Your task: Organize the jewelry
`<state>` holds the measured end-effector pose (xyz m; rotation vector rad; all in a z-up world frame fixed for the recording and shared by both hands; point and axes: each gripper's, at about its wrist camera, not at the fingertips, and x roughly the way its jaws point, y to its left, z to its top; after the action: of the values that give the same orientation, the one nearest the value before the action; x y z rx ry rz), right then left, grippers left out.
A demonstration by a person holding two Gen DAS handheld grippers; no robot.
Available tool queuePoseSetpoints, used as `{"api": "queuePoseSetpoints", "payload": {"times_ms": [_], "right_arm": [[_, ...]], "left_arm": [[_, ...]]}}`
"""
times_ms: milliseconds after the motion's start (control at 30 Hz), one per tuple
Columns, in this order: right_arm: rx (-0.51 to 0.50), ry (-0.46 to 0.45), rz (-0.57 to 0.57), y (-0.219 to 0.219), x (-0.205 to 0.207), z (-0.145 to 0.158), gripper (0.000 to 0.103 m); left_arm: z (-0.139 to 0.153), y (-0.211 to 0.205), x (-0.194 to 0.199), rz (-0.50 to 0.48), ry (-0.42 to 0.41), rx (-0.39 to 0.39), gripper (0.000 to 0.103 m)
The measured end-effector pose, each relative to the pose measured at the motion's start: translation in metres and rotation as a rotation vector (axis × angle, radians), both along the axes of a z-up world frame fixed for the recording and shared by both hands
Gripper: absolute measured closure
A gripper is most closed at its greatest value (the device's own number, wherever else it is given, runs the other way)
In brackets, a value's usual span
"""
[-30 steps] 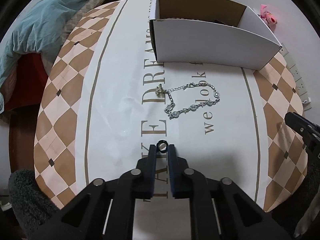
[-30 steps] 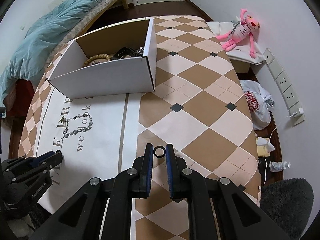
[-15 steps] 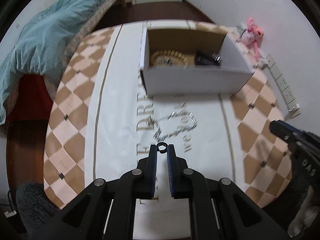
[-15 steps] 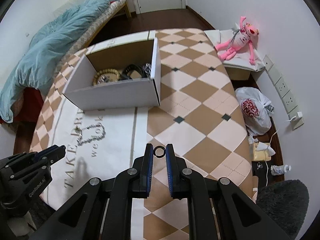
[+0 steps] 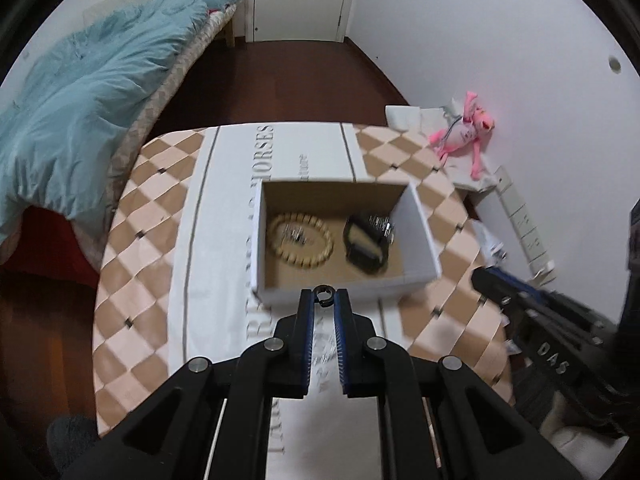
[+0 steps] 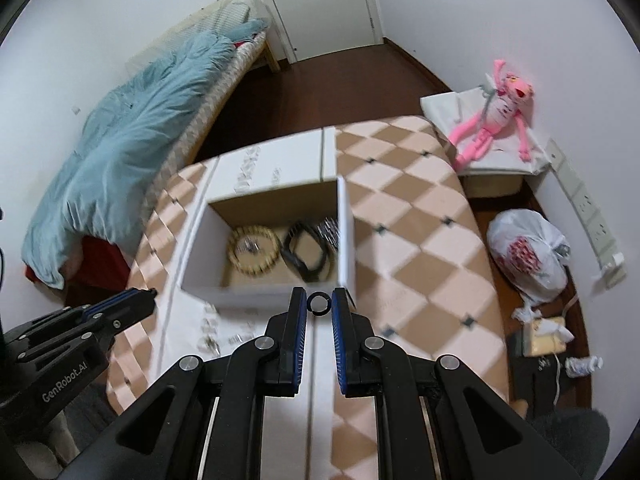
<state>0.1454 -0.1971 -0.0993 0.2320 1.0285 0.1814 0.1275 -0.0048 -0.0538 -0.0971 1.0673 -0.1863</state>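
Above the table [image 5: 224,216], both the left gripper [image 5: 324,308] and right gripper [image 6: 319,306] hang with jaws slightly parted and empty, while the silver chain [image 6: 224,340] lies short of the box [image 5: 420,220], so a blind descent could snag it.

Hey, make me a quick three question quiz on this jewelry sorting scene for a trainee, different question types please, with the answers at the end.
1. True or false: the cardboard box on the table is empty.
2. Multiple choice: where is the beaded bracelet relative to the black band in the left wrist view? A) to its left B) to its right C) on top of it
3. Fill in: the silver chain bracelet lies on the ____, outside the box.

Key: 1 false; 2 A; 3 table.
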Motion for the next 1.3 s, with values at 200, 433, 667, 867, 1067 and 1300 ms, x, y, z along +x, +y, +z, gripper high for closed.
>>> {"api": "queuePoseSetpoints", "payload": {"times_ms": [200,433,667,867,1067,1300], "right_arm": [[0.032,0.077,0.063,0.011,0.06,-0.012,0.09],[0.032,0.205,0.158,0.031,0.111,-0.033,0.09],[0.046,0.294,0.16,0.031,0.126,-0.049,0.088],[0.048,0.276,0.137,0.021,0.123,-0.04,0.083],[-0.097,0.226,0.085,0.016,0.111,-0.027,0.049],[-0.311,0.203,0.032,0.018,0.088,-0.034,0.005]], "left_arm": [[0.0,0.0,0.05,-0.031,0.028,-0.009,0.096],[-0.019,0.004,0.096,-0.031,0.147,-0.018,0.094],[-0.024,0.012,0.112,0.015,0.178,0.02,0.087],[-0.019,0.024,0.11,0.063,0.133,0.073,0.03],[-0.022,0.033,0.099,0.101,0.115,0.117,0.008],[-0.031,0.032,0.077,0.124,0.075,0.171,0.006]]}}
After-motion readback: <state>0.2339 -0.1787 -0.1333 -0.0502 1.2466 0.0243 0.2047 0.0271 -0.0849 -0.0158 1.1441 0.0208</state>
